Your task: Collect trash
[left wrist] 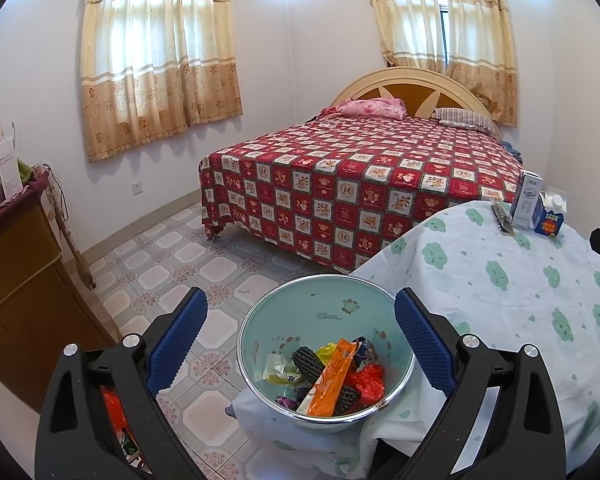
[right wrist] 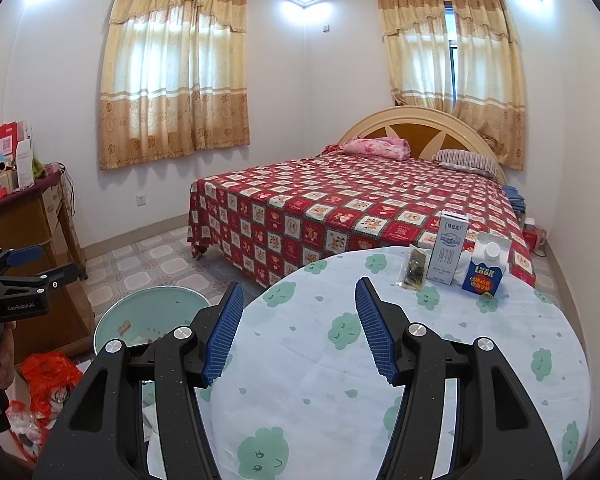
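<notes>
- Jaws of the left gripper (left wrist: 300,332) stood spread wide at the bottom of the left wrist view, with nothing between the blue pads; the waste bin sat below and beyond them.
- Waste bin (left wrist: 380,296), pale green inside with a metal rim, filled the lower centre of that view. It held an orange wrapper (left wrist: 332,376), a dark ridged piece (left wrist: 306,360), a red plastic bag (left wrist: 370,380) and other scraps.
- Right gripper (right wrist: 300,328) hung over the round table at the bottom centre of the right wrist view, jaws parted about halfway and gripping nothing.
- Table (right wrist: 308,360), under a pale cloth printed with green clouds, took up the lower right of both views; the bin stood just beside its left edge.
- Three items stood at the table's far edge, right of centre in the right wrist view: a small dark snack packet (right wrist: 411,266), a tall white milk carton (right wrist: 447,248) and a blue carton marked "LOOK" (right wrist: 485,270).
- Red bag (right wrist: 46,376) lay on the floor at lower left of the right wrist view.
- Bed (right wrist: 340,216) with a red checked cover stood beyond the table, under curtained windows.
</notes>
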The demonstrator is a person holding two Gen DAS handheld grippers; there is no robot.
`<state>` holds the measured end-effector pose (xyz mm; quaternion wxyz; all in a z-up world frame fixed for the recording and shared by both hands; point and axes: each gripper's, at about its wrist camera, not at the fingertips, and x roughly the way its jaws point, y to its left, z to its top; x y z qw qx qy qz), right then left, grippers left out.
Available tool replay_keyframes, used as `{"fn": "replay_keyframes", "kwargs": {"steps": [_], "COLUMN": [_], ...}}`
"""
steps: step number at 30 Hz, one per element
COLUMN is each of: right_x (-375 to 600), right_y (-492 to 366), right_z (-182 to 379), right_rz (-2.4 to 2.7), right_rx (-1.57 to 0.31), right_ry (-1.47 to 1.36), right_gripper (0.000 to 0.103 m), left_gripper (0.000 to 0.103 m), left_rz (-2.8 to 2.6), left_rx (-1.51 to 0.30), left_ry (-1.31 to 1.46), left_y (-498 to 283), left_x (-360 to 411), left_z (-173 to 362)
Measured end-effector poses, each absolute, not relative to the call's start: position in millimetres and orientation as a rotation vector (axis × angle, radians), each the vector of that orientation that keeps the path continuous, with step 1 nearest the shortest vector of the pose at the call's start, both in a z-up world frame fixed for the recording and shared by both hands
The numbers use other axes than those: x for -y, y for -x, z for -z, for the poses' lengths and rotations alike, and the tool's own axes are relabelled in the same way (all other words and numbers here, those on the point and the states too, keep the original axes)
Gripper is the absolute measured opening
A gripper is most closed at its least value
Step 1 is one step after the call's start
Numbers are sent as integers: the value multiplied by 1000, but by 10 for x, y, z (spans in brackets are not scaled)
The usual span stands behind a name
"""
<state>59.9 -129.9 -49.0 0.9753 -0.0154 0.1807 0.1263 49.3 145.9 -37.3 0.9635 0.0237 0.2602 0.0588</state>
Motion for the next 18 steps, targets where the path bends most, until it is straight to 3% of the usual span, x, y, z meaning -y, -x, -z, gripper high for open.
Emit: {"fn": "replay_keyframes", "kwargs": {"steps": [18], "right_x": [1325], "right_y": [-577], "right_z": [454], "right_rz": [-249], "right_rx": [-353], "right_ry": [31], "right_gripper": [58], "left_gripper": [93], "left_rz": [-143], "left_rx": [-525], "left_ry": [-95], "left_y": [-522], "left_x": [-1450], "left_z": [330]}}
